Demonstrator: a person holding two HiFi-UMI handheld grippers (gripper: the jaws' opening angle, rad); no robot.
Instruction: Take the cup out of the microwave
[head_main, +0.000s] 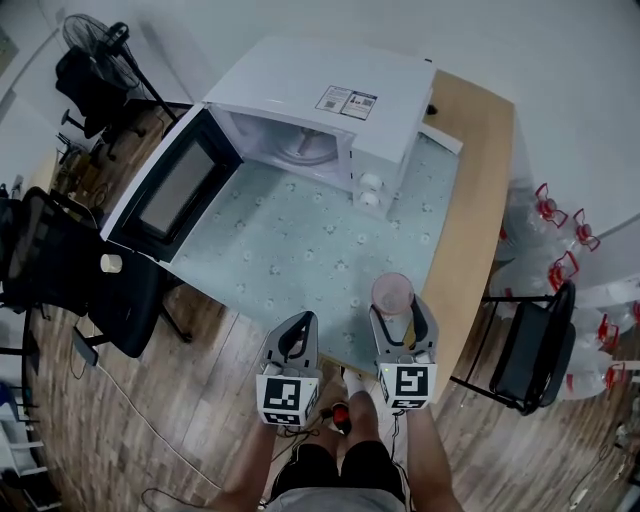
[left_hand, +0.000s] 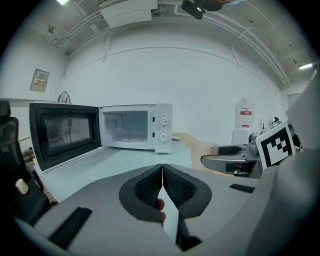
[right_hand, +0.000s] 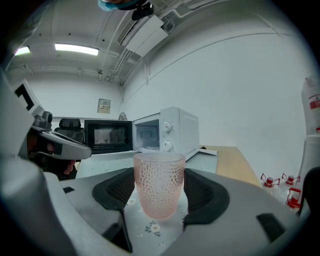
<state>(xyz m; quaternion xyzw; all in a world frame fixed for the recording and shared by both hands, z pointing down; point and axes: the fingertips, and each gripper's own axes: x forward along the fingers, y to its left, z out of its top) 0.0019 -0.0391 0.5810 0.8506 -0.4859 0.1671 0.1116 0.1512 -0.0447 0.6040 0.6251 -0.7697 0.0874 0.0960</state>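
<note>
A pink dimpled glass cup (head_main: 392, 293) (right_hand: 159, 185) stands upright between the pads of my right gripper (head_main: 398, 310) (right_hand: 159, 192), which is shut on it near the table's front edge. The white microwave (head_main: 335, 100) (left_hand: 136, 127) (right_hand: 167, 131) sits at the back of the table with its black door (head_main: 168, 188) swung wide to the left. Its cavity shows only the glass turntable (head_main: 305, 146). My left gripper (head_main: 297, 322) (left_hand: 162, 167) is just left of the right one, shut, with nothing between its pads.
A pale green flowered cloth (head_main: 300, 240) covers the table; bare wood (head_main: 482, 180) runs along its right side. Black chairs stand at the left (head_main: 60, 270) and right (head_main: 535, 350). Water bottles (head_main: 560, 235) sit on the floor at right, a fan (head_main: 95, 40) at far left.
</note>
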